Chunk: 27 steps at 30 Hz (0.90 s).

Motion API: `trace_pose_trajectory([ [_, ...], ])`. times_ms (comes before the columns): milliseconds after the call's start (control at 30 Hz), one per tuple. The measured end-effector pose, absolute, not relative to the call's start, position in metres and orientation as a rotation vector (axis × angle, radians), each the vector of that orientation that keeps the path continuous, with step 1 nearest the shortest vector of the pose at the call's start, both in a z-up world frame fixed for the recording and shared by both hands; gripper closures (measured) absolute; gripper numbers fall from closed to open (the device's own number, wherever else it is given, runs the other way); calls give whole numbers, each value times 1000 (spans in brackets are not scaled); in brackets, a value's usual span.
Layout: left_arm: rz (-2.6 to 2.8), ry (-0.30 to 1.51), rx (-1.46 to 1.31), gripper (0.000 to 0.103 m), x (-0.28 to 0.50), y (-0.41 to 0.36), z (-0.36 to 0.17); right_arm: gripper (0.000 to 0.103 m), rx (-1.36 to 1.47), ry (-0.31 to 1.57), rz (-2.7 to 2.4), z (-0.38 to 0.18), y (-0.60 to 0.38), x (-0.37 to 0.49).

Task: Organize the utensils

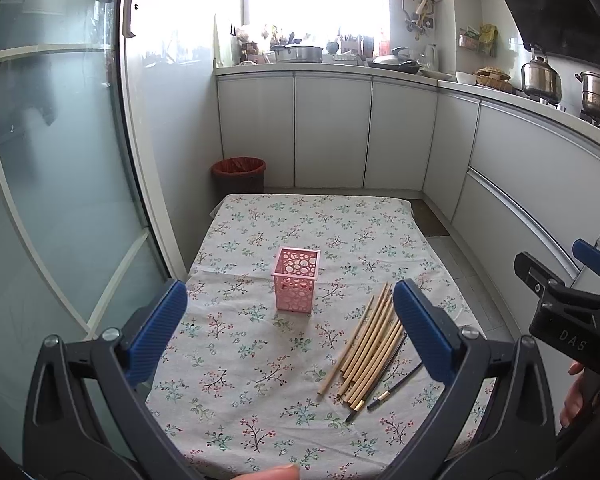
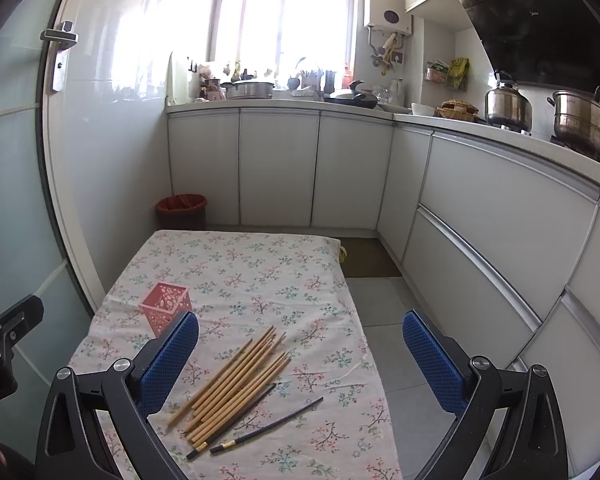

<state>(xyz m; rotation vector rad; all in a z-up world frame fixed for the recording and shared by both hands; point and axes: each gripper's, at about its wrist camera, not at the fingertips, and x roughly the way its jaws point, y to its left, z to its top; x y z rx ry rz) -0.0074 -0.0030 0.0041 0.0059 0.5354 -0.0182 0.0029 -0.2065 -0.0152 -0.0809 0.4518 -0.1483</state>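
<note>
Chopsticks (image 1: 374, 346) in a loose fanned pile on the floral tablecloth (image 1: 260, 232), right of the pink perforated holder (image 1: 297, 279) and apart from it — mostly bamboo, two dark ones at the pile's edge. Right view shows the dark pair (image 2: 260, 426) unobstructed; the left view's finger covers part. Holder upright. Left gripper (image 1: 290, 336) and right gripper (image 2: 300, 364) both spread wide, gripping nothing — above the cloth. Red bin (image 2: 181, 210) beyond the table.
</note>
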Motion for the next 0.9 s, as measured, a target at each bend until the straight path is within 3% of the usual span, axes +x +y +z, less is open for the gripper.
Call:
trace_pose_trajectory([
  [900,-17,528,3,1,-10,-4,5,0,-84,449,-141,-14,-205,2],
])
